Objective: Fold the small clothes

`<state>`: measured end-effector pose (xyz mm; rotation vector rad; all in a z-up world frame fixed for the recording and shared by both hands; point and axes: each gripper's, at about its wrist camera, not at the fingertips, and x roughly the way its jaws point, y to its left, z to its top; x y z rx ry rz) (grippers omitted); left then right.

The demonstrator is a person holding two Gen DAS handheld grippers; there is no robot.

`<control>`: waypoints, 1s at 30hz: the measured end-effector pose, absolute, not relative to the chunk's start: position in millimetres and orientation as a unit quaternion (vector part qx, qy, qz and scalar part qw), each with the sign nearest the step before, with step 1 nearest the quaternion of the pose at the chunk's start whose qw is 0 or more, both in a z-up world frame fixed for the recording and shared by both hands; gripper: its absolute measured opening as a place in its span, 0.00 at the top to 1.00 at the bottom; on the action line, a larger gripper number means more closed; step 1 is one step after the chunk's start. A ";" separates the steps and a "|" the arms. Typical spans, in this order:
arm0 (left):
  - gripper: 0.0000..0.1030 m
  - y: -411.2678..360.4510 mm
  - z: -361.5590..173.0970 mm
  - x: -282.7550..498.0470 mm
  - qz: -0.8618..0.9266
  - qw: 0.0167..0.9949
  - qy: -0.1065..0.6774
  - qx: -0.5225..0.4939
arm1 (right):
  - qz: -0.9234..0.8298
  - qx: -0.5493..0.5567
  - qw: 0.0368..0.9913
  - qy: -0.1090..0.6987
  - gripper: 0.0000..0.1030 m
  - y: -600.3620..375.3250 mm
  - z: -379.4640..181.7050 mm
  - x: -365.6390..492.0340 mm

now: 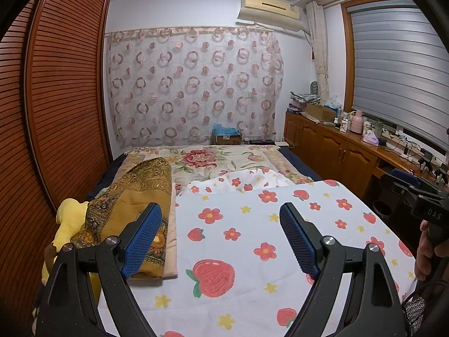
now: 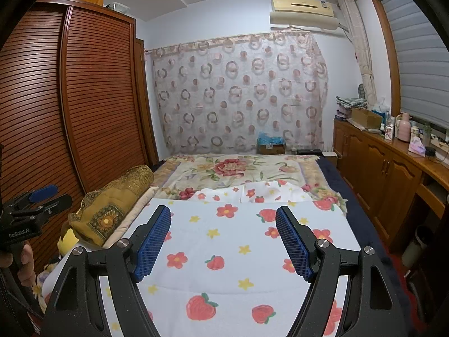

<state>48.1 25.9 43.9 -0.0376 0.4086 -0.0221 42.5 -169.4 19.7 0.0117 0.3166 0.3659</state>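
Observation:
A white cloth printed with red flowers and strawberries [image 1: 252, 241] lies spread flat on the bed, with a rumpled part at its far edge [image 1: 241, 181]. It also shows in the right wrist view [image 2: 224, 252]. My left gripper [image 1: 221, 238] is open and empty above the cloth's left part. My right gripper [image 2: 223, 241] is open and empty above the cloth's middle. The right gripper shows at the right edge of the left wrist view [image 1: 415, 193], and the left gripper at the left edge of the right wrist view [image 2: 36, 199].
A gold patterned pillow [image 1: 134, 202] and a yellow soft toy [image 1: 70, 219] lie left of the cloth. A floral blanket [image 1: 213, 160] covers the far bed. A louvred wooden wardrobe [image 1: 56, 98] stands left, a cluttered wooden cabinet [image 1: 336, 146] right.

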 end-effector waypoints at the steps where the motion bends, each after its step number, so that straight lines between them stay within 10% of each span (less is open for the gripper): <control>1: 0.16 25.8 44.0 48.2 -0.010 0.979 0.203 -0.019 | 0.182 0.005 0.971 0.157 0.23 -170.7 20.2 43.0; 30: 0.16 26.3 43.7 48.3 -0.010 0.979 0.203 -0.018 | 0.186 0.005 0.970 0.156 0.23 -175.4 18.4 47.2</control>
